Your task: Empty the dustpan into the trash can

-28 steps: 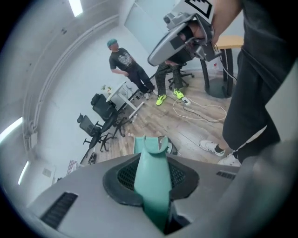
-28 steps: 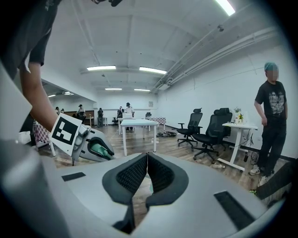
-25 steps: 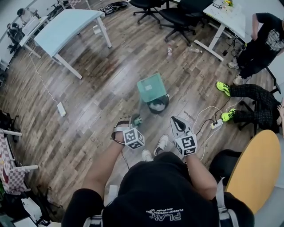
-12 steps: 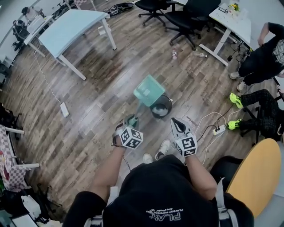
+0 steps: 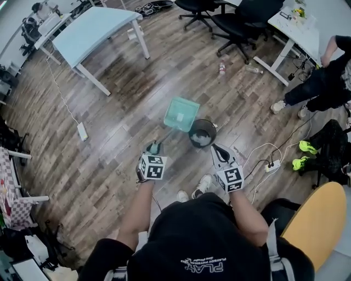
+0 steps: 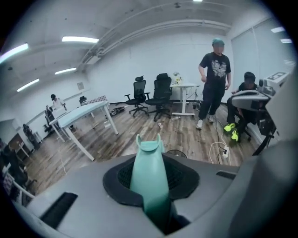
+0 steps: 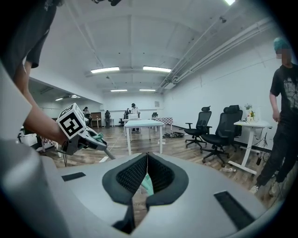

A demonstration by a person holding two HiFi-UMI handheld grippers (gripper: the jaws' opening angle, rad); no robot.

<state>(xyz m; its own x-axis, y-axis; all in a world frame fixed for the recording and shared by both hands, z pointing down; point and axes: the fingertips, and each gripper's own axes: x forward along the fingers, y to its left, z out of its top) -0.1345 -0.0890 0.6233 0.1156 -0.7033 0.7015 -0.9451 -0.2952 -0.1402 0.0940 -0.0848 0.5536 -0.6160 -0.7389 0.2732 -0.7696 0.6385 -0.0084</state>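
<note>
Underfoot, wood floor, trash can (dustpan alongside), blue table, chairs

Open-plan office or lab: brown wood-plank floor, black swivel chairs, pale blue counter on white legs, ceiling strip lights, white power strip with trailing cables.

There is one teal dustpan and one black trash can. Two grippers, two black office chairs and two desks are in view.
</note>
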